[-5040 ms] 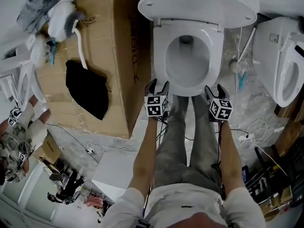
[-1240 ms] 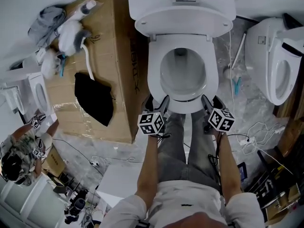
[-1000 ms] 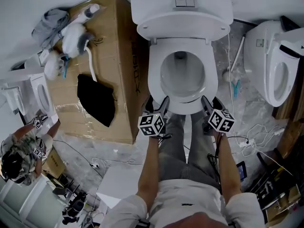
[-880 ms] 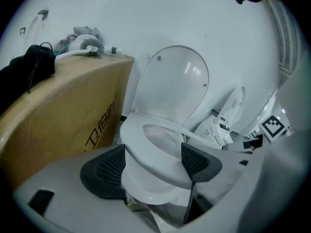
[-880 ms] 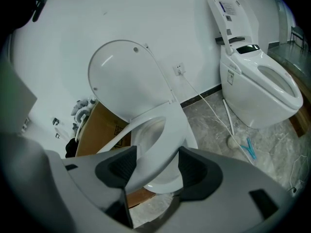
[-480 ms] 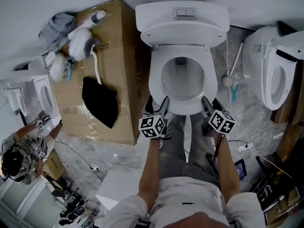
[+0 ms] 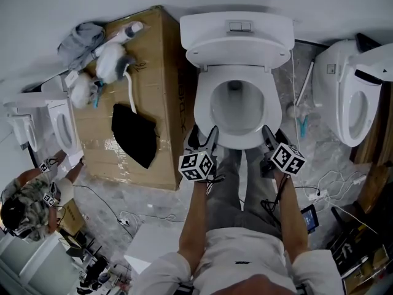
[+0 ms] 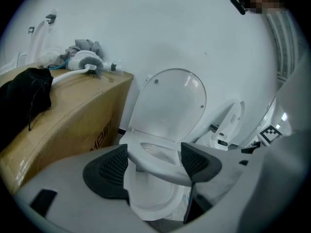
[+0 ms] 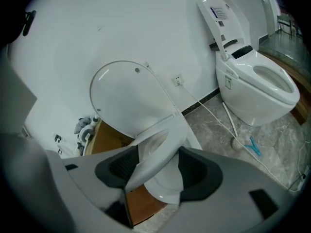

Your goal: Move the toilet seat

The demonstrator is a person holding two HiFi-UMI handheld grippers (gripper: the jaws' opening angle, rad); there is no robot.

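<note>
A white toilet stands in the middle of the head view, its lid (image 7: 236, 59) raised against the cistern. The toilet seat (image 7: 268, 103) is a white ring over the bowl. My left gripper (image 7: 204, 133) holds the ring's front left and my right gripper (image 7: 274, 134) its front right. In the left gripper view the seat (image 8: 146, 154) runs between the dark pads of the left gripper (image 8: 153, 165), lifted a little off the bowl. The right gripper view shows the seat (image 9: 160, 142) tilted up between the pads of the right gripper (image 9: 154, 172).
A large cardboard box (image 7: 153, 85) stands left of the toilet, with a black cloth (image 7: 134, 134) and grey rags (image 7: 83, 35) on it. A second toilet (image 7: 350, 97) stands at the right. Cables (image 7: 331, 177) lie on the marble floor. A person (image 7: 24, 201) crouches at lower left.
Both grippers keep their hold at the front of the seat. The head view has shifted, so the toilet now sits lower in the picture and the whole cistern shows.
</note>
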